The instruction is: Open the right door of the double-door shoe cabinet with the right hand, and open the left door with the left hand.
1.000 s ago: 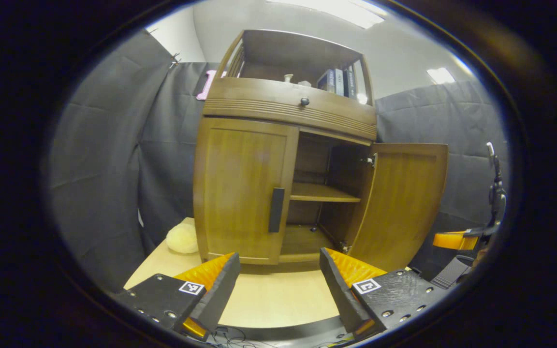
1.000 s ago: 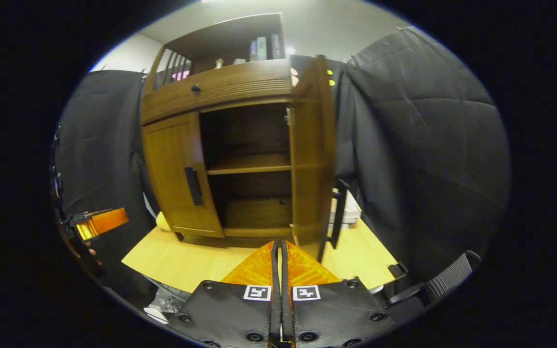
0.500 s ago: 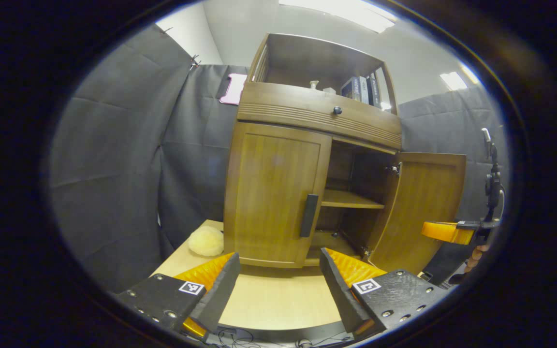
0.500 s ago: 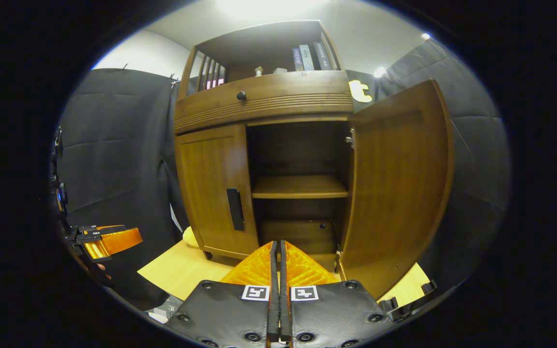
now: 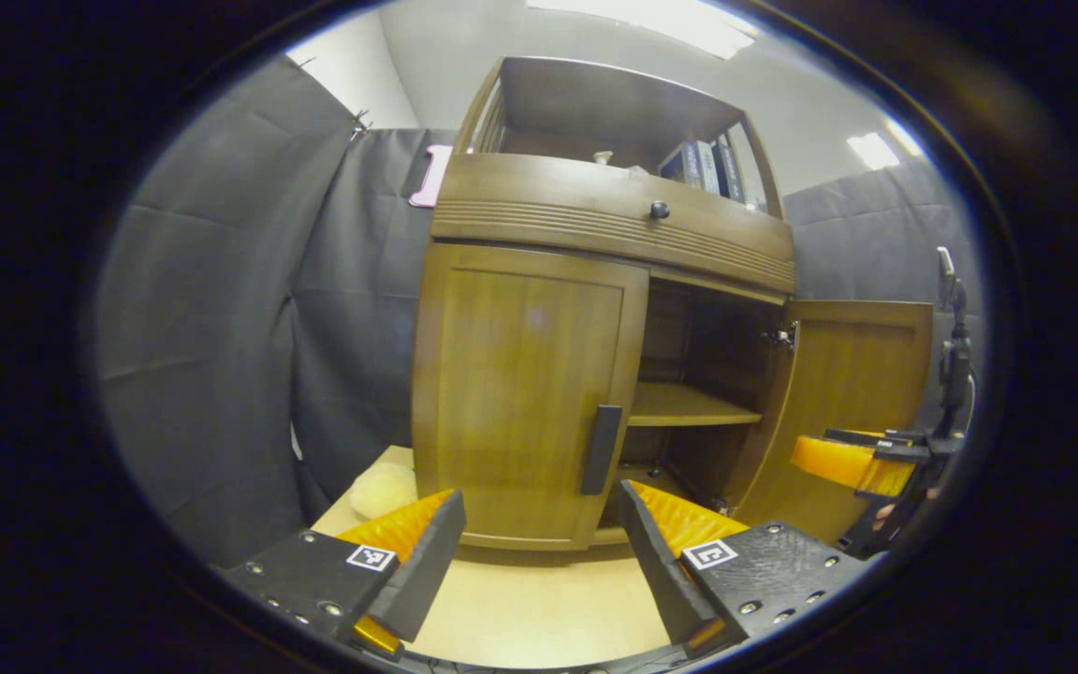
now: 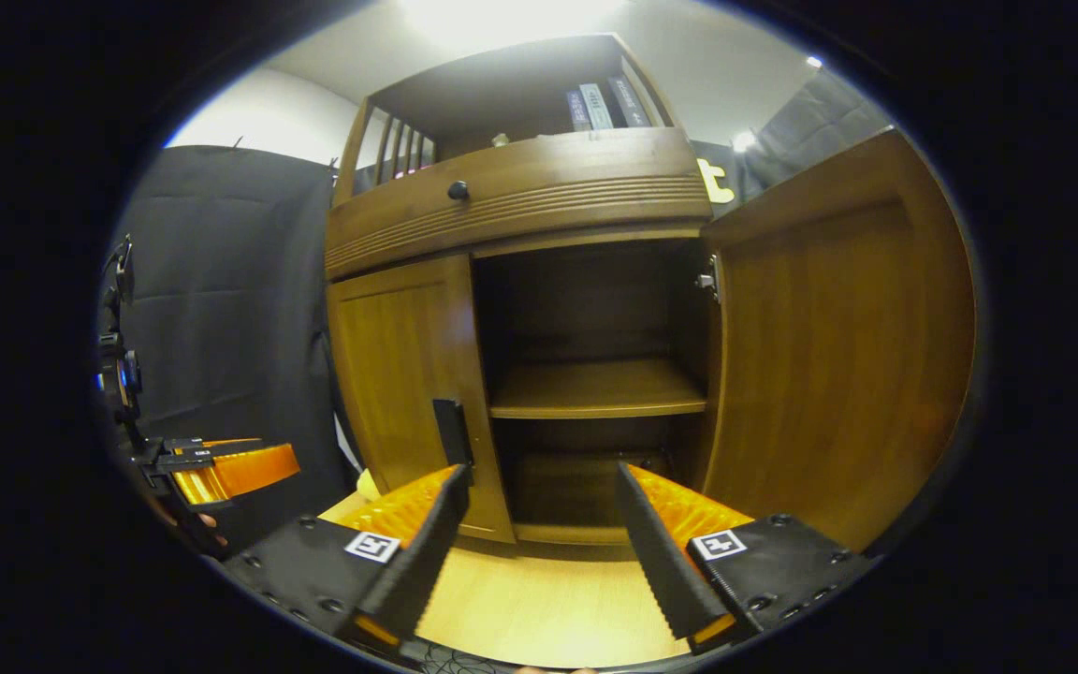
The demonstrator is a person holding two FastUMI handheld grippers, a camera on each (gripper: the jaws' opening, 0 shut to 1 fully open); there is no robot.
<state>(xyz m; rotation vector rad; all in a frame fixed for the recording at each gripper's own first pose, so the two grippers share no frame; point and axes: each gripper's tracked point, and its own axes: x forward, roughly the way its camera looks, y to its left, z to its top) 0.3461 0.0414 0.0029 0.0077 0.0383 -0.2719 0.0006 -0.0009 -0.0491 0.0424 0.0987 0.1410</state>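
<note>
The cabinet [image 5: 595, 309] stands at the worktop's [image 5: 539, 599] back edge, right door [image 6: 838, 356] swung wide, left door [image 5: 525, 393] closed. Both the left gripper [image 5: 539, 562] and right gripper [image 6: 539, 552] hover before it, fingers released, grasping nothing.

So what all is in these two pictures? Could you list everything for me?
shoe cabinet: one, brown wood, standing on the table.
left door: one, brown, shut, with a dark handle.
right door: one, brown, swung open.
inner shelf: one, brown, bare, inside the open half.
drawer knob: one, dark, on the drawer front above the doors.
books: several, dark, upright on the top shelf.
soft round thing: one, pale yellow, on the table left of the cabinet.
table: one, light wood.
left hand-held gripper: one, open, before the left door.
right hand-held gripper: one, open, before the open half.
</note>
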